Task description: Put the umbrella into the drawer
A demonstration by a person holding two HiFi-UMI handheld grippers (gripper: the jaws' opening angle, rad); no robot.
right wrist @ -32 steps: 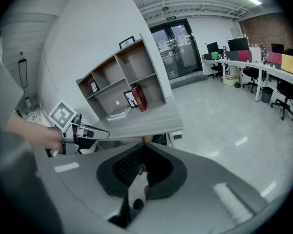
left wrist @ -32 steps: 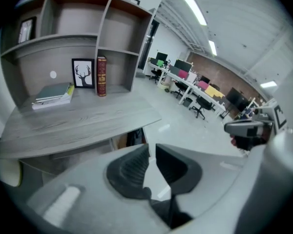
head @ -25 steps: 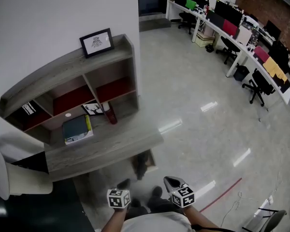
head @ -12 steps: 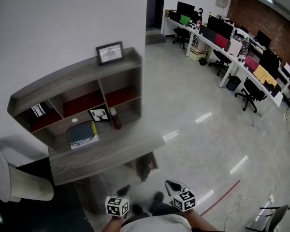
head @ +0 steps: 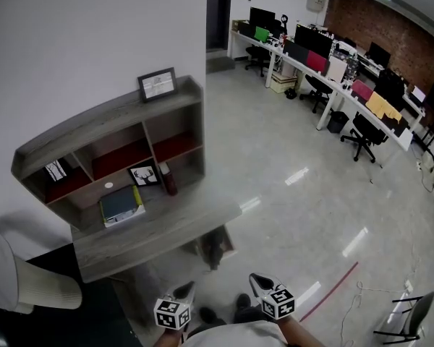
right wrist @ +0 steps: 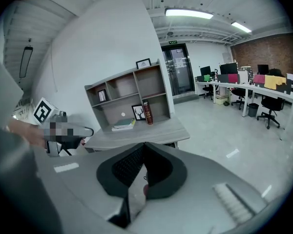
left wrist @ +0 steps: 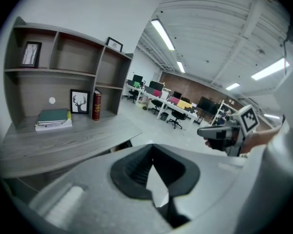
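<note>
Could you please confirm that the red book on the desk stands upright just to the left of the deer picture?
Not quite. The red book does stand upright on the desk, but it is just to the right of the deer picture, not the left. The left gripper view shows this clearly.

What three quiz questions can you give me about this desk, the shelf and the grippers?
1. True or false: the red book stands upright on the desk.
2. Pick one: what sits on top of the shelf? A) a picture frame B) a lamp C) a plant
3. Fill the gap: the left gripper is ____ (open or shut).

Key: 1 true; 2 A; 3 shut.
</note>
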